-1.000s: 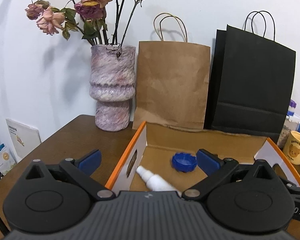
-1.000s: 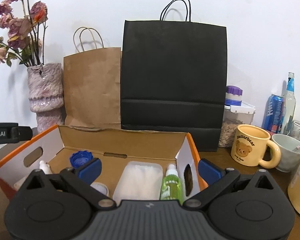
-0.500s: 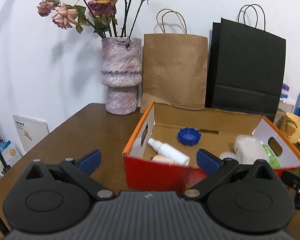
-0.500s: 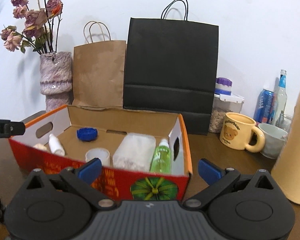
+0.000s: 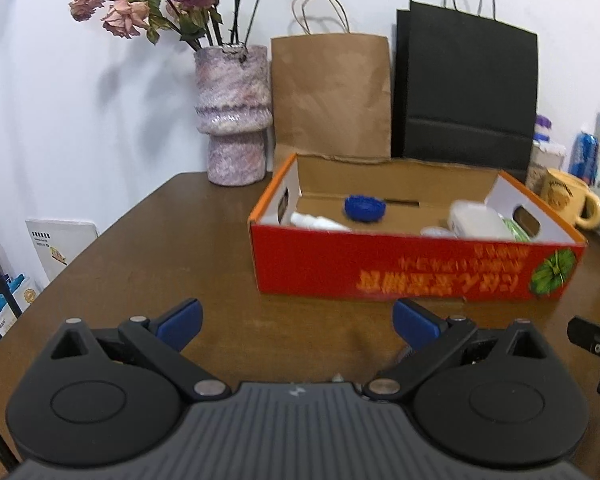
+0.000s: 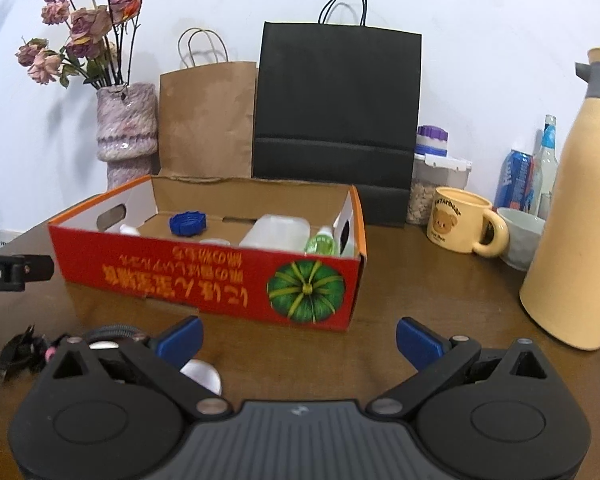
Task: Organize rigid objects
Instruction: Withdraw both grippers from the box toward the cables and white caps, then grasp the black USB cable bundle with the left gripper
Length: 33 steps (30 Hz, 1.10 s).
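Note:
A red cardboard box [image 5: 412, 268] [image 6: 204, 272] sits on the brown table. Inside lie a blue cap [image 5: 364, 207] [image 6: 188, 222], a white bottle [image 5: 316, 221], a white container [image 5: 476, 220] [image 6: 276, 230] and a green bottle [image 6: 322, 242]. My left gripper [image 5: 296, 322] is open and empty, in front of the box. My right gripper [image 6: 298, 338] is open and empty, in front of the box. A white round object [image 6: 202, 376] and a black tangled item [image 6: 18, 354] lie on the table by the right gripper's left finger.
A vase of dried roses [image 5: 234, 116], a brown paper bag [image 5: 332, 96] and a black bag [image 6: 336, 120] stand behind the box. A yellow mug [image 6: 460, 226], a grey bowl [image 6: 520, 236], a tall cream flask [image 6: 584, 208], a jar and bottles stand at the right.
Both grippers have pulled back from over the box and away from it, staying open. The box's red front wall and the table in front now show.

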Each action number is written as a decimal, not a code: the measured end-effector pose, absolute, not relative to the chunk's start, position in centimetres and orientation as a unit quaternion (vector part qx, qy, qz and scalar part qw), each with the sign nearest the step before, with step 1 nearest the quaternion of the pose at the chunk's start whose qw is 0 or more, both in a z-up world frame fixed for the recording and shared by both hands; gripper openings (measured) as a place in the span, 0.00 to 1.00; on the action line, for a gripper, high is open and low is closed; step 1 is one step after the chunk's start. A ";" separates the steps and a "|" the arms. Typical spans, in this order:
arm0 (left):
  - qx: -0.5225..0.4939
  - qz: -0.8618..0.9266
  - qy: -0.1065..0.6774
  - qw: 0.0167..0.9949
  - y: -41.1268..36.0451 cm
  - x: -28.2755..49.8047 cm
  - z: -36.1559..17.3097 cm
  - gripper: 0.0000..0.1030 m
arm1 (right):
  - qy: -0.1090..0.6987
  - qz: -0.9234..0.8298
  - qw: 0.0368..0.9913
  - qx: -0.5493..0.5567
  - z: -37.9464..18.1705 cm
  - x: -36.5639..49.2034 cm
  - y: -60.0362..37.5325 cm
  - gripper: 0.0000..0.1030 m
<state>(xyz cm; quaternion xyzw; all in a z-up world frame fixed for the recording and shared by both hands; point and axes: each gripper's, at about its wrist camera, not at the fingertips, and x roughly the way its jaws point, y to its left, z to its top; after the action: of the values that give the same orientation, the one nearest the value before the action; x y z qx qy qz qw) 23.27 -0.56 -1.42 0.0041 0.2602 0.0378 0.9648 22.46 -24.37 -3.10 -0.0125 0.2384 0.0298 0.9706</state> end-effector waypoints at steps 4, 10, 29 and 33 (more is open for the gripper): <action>0.015 0.037 0.273 0.961 -0.8 22.2 -2.0 1.00 | 0.247 0.029 0.968 -0.011 -3.4 21.4 -24.5 1.00; 0.015 0.039 0.291 0.956 -0.2 20.7 -2.7 1.00 | 0.255 0.026 0.967 -0.004 -3.7 20.1 -24.8 1.00; -0.024 0.018 0.340 0.940 1.6 21.4 -4.6 0.87 | 0.272 0.024 0.962 0.001 -4.3 19.3 -24.9 1.00; -0.025 -0.005 0.335 0.942 1.3 21.2 -4.5 0.52 | 0.276 0.024 0.961 0.000 -4.5 19.4 -25.0 1.00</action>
<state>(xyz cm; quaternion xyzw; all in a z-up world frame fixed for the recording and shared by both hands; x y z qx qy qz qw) 21.23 1.33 -4.51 -0.0252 0.3349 -0.0050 0.9419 19.43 -24.97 -4.46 0.0001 0.2762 0.0237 0.9608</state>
